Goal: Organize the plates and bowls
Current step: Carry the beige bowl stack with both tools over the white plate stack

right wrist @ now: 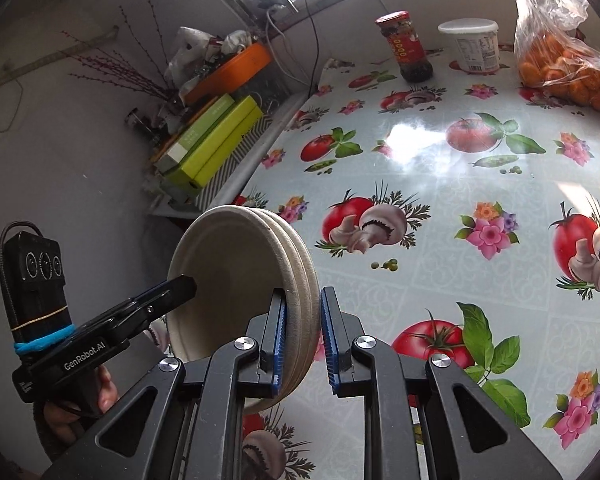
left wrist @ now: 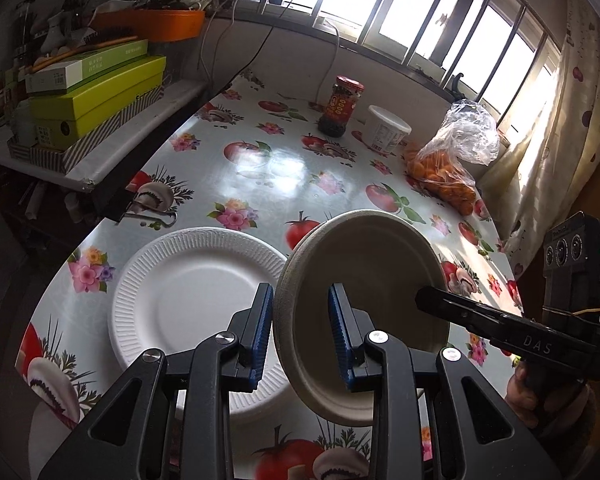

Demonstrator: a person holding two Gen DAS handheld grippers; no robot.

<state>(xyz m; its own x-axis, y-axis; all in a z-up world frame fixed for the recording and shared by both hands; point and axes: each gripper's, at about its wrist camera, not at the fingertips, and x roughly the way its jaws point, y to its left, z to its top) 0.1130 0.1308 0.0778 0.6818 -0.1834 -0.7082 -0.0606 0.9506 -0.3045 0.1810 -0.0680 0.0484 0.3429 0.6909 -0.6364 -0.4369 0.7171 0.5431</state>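
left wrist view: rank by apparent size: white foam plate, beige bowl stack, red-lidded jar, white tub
1. white ribbed foam plate
2. stack of beige paper bowls, nearly as large but held closer, so unsure
3-4. red-lidded dark sauce jar and white plastic tub: alike

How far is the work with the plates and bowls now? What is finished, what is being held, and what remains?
Done: the white plate lies flat on the table, apart from the jar and tub. In hand: the stack of beige bowls is lifted and tilted, with the left gripper and the right gripper each shut on opposite sides of its rim. Left: setting the stack down, perhaps on the plate.
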